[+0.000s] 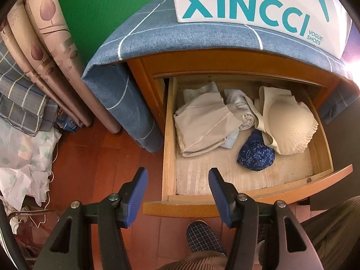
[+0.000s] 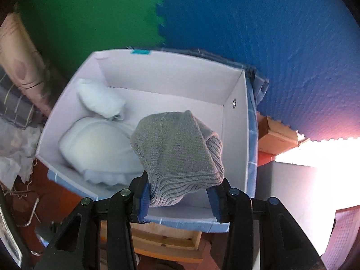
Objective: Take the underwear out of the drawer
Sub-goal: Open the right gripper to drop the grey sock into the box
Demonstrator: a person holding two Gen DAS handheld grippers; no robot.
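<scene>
In the left wrist view, the wooden drawer (image 1: 169,135) stands pulled out. It holds a beige bra (image 1: 290,126), a blue speckled bundle (image 1: 256,155), a folded beige garment (image 1: 202,128) and a rolled white cloth (image 1: 238,110). My left gripper (image 1: 177,175) hangs open and holds nothing above the drawer's near left corner. In the right wrist view, my right gripper (image 2: 177,193) is shut on a grey knit bundle (image 2: 177,144), held over an open white box (image 2: 168,76). A white bra (image 2: 96,148) and a white cloth (image 2: 101,101) lie in that box.
The white shoe box (image 1: 247,4) sits on the nightstand's blue cloth (image 1: 180,36). Patterned rolls (image 1: 49,45) and crumpled sheets (image 1: 22,157) crowd the floor at left. A person's checked slipper (image 1: 202,236) and corduroy leg (image 1: 333,231) are near the drawer front. A cardboard box (image 2: 276,135) stands right.
</scene>
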